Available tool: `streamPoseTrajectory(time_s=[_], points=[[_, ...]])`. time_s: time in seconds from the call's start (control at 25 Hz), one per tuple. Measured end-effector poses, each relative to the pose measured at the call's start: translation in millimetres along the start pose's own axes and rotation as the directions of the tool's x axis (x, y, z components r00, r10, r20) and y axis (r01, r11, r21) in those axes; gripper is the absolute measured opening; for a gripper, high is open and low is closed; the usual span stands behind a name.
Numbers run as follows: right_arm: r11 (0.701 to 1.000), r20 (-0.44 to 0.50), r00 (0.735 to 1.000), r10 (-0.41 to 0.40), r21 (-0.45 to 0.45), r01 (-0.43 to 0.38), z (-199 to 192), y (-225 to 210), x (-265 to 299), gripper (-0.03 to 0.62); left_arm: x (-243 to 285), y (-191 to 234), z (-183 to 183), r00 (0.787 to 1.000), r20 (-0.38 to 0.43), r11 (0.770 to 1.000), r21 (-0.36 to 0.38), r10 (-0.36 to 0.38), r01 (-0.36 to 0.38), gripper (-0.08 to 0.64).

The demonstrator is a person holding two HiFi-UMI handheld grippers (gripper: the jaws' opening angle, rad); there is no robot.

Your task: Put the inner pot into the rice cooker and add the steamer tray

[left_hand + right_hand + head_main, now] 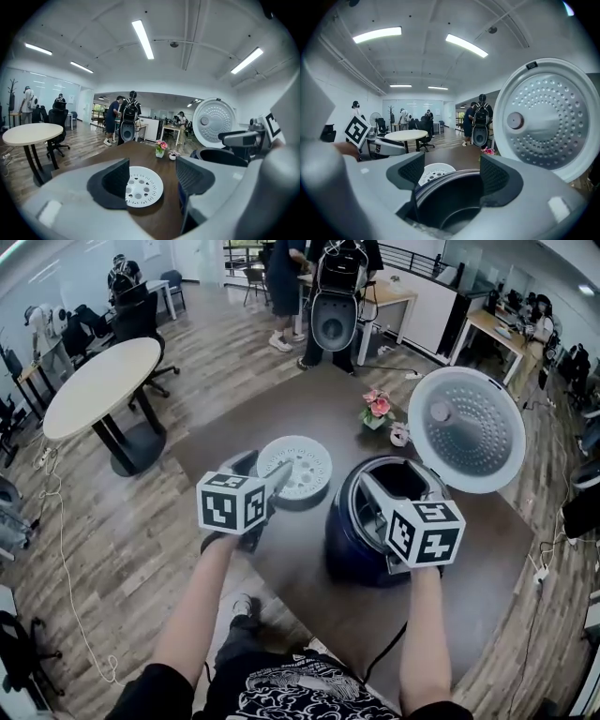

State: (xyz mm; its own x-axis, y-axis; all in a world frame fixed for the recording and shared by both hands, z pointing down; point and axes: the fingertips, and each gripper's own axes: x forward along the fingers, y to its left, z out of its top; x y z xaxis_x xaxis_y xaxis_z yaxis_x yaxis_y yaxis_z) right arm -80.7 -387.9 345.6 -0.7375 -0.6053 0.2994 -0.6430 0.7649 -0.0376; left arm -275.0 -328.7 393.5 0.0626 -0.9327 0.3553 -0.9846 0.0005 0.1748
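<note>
Here, steamer tray (294, 468) beside rice cooker (342, 535)

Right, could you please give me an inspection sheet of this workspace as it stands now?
Surface: dark brown table, no spills seen.
Job's things: rice cooker with its lid up; inner pot appears seated inside; steamer tray lies flat on the table beside the cooker, not yet added.
Clutter: flowers and a small white cup beyond the cooker.
Grippers: left gripper open, empty, facing the tray; right gripper open, empty, over the cooker's rim.
Cables: black cord runs off the table's near edge; white cable on the floor.
Surroundings: round white table, office chairs, people standing beyond.
</note>
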Motion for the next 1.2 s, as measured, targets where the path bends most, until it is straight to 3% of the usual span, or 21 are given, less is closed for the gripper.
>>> streamPoseTrajectory(time_s=[0.8, 1.2], points=[[0.983, -0.006, 0.983, -0.184, -0.009, 0.184, 32.5, 61.3, 115.7, 0.362, 77.7, 114.7, 27.7, 0.972, -0.055, 0.972, 0.052, -0.227, 0.23, 0.327], [0.953, -0.039, 0.958, -0.286, 0.089, 0.288, 7.6, 73.2, 151.5, 0.362, 109.4, 149.0, 19.1, 0.94, -0.116, 0.943, 0.056, -0.32, 0.328, 0.327]])
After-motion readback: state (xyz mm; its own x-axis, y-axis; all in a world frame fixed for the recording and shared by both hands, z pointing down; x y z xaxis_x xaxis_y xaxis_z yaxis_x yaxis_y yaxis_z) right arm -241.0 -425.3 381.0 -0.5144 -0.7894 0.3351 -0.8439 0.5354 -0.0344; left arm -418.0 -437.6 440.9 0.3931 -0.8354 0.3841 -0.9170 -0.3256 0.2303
